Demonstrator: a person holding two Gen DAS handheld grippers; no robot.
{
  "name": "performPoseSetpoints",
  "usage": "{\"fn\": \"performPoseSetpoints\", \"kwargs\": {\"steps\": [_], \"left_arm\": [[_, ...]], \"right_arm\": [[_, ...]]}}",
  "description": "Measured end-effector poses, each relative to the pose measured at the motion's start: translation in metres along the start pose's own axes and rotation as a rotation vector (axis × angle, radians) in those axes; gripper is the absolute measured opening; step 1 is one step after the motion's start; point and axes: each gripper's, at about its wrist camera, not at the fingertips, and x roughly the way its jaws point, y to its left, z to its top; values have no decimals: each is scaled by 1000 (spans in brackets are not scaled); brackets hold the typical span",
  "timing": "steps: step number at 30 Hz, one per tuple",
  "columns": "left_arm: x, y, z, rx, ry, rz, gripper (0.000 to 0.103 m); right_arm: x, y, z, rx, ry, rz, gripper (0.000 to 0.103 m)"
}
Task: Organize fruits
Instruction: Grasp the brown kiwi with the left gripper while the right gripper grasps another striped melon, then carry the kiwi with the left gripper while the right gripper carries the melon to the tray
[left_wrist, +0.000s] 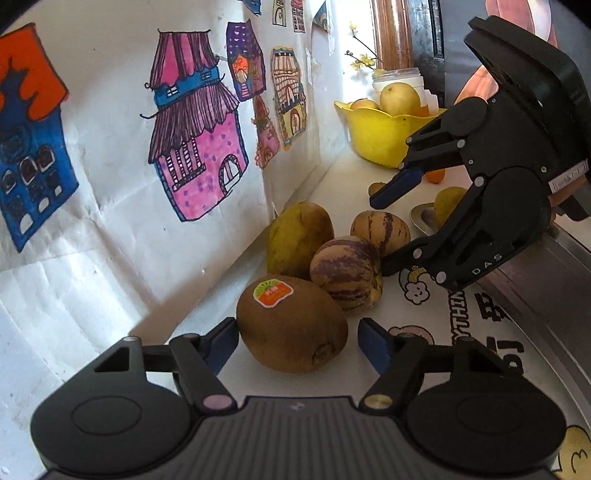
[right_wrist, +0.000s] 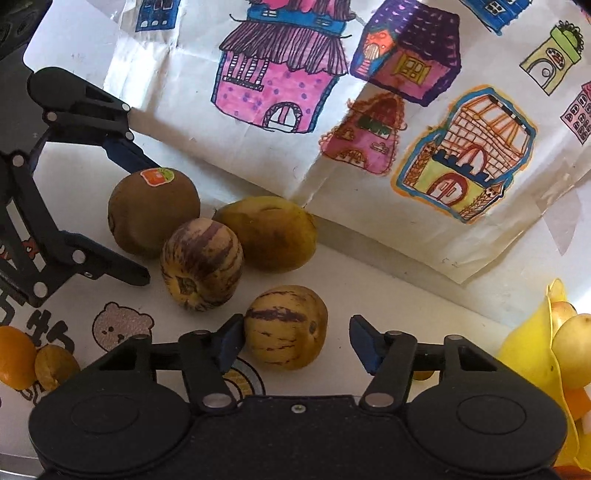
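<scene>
Between the left tongs sits a matt, fuzzy-skinned kiwi with glossy sticker; behind, creased paper drawing; beyond, glossy plastic bowl.

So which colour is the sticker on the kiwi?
Orange with a green top, the sticker on the kiwi; clearest in the left wrist view.

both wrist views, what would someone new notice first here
Probably the bright house drawings on the paper backdrop behind the counter. Next, the fruit cluster at its foot: a stickered kiwi sits between the open fingers of the left hand-held gripper, and a striped melon sits between those of the right hand-held gripper. A yellow bowl of fruit stands further along.
</scene>
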Motion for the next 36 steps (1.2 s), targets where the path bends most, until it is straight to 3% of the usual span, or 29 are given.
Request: {"fn": "performPoseSetpoints", "kwargs": {"steps": [5,13,19,25,36], "left_arm": [[5,0,3,2,-7,13,70],[6,-3,2,9,-18,26,67],[5,-8,2,11,-19,51,66],[3,-4,1,-79,-7,48,65],[-15,4,-12,-251,-2,-27,65]], "right_arm": [[3,4,-2,13,-15,15,51],[3,-3,-4,97,-25,24,51],[-2,6,-6,99,-34,-24,50],[-8,23,-9,87,-49,-80,49],[-33,50,-20,120,-92,-90,48]]}}
